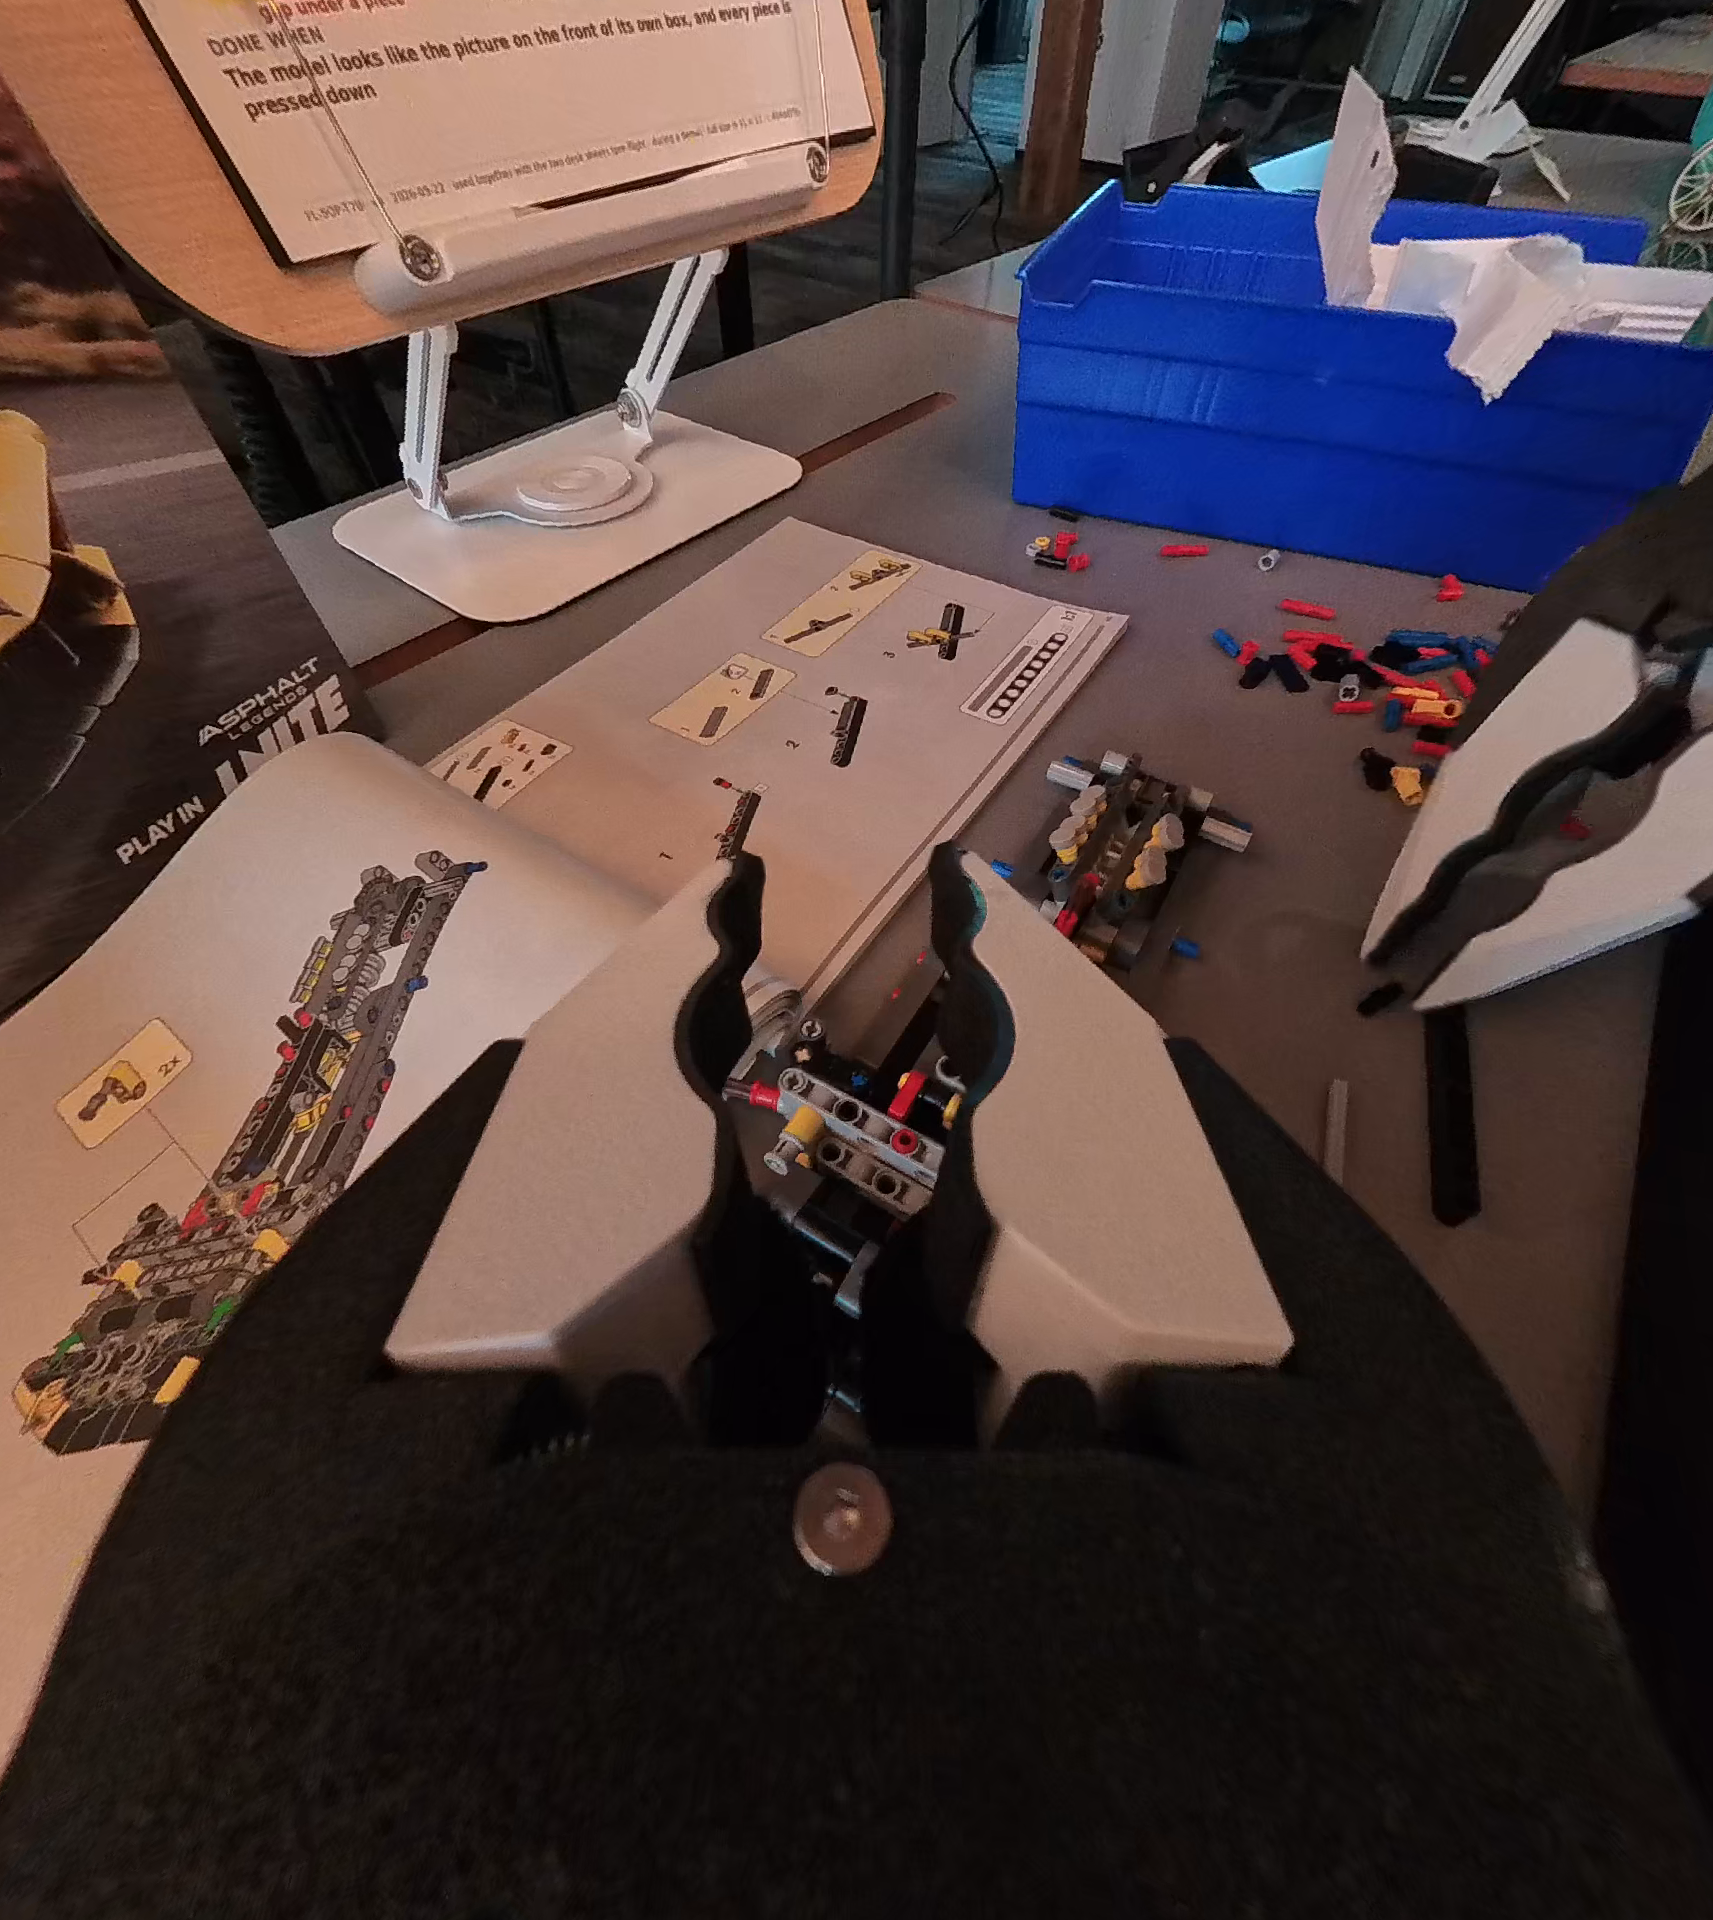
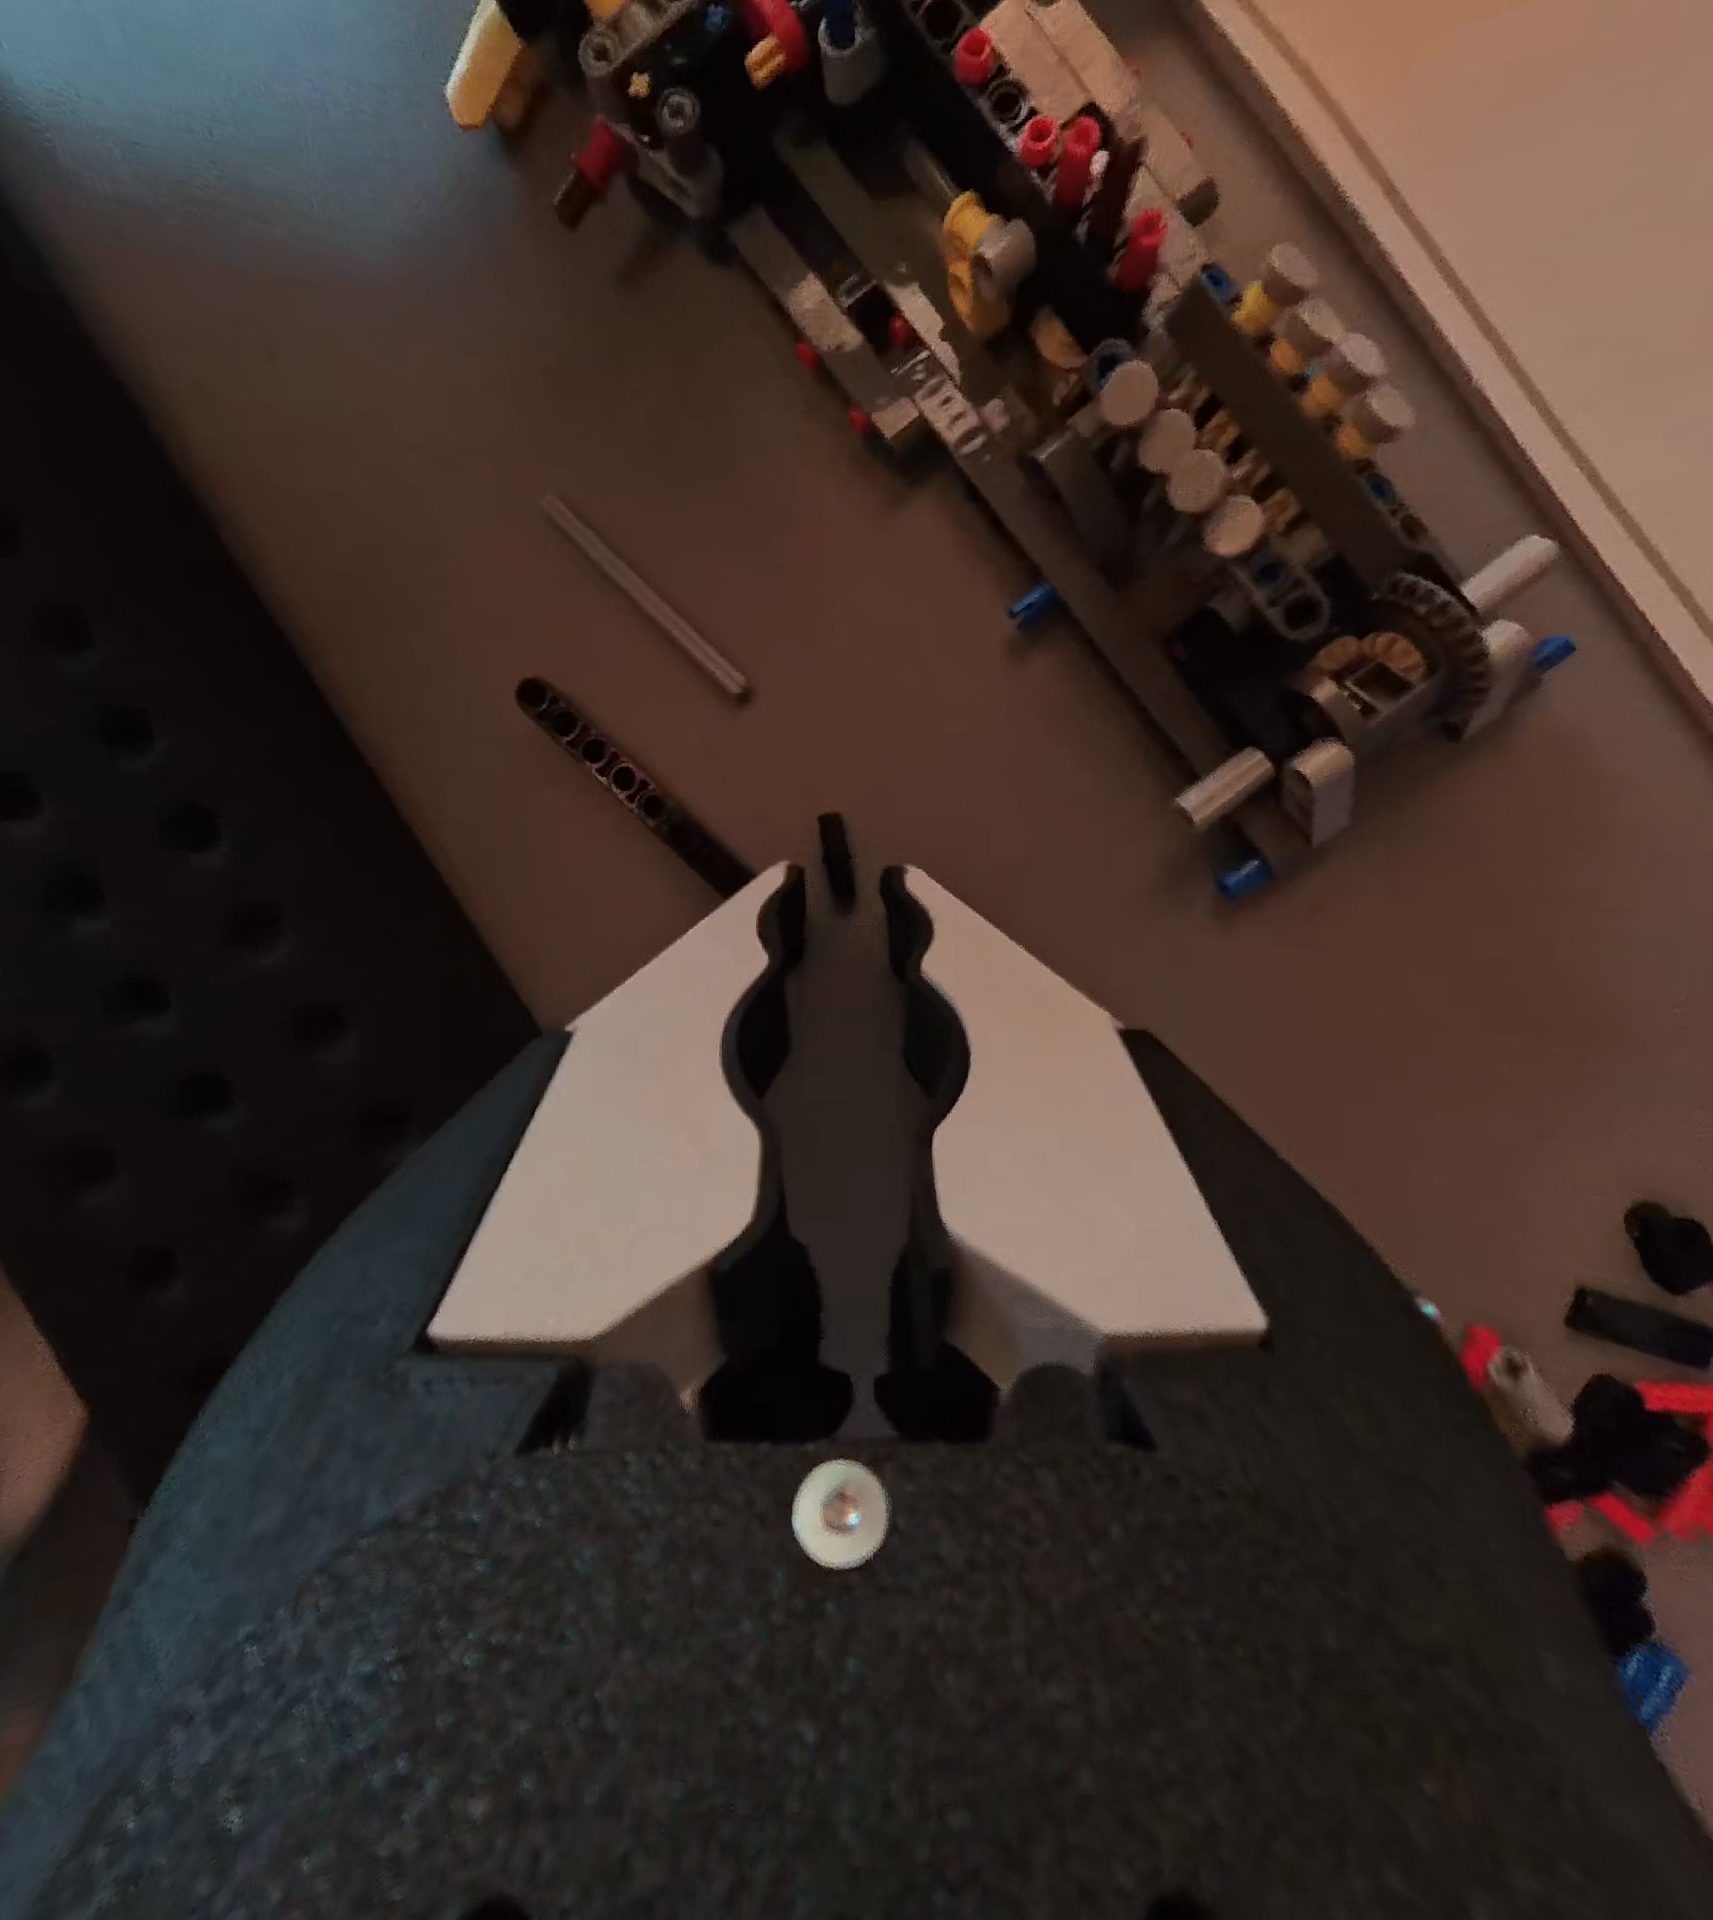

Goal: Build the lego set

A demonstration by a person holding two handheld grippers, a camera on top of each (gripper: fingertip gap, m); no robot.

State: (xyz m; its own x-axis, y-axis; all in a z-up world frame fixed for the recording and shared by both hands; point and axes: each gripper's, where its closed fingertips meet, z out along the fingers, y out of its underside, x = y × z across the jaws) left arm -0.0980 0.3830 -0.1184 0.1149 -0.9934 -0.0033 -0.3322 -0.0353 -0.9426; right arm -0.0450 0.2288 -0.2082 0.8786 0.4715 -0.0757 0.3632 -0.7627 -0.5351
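The left gripper (image 1: 847, 883) clamps the near end of the long Lego chassis assembly (image 1: 857, 1132), whose far end (image 1: 1132, 862) rests on the grey table (image 1: 1247, 1039) beside the open instruction booklet (image 1: 810, 707). The right gripper (image 2: 839, 878) pinches a small black pin (image 2: 834, 844) above a black beam (image 2: 623, 774) and grey axle (image 2: 644, 597); loose pins (image 1: 1371, 665) lie before the blue bin (image 1: 1351, 416) toward the table's far edge.
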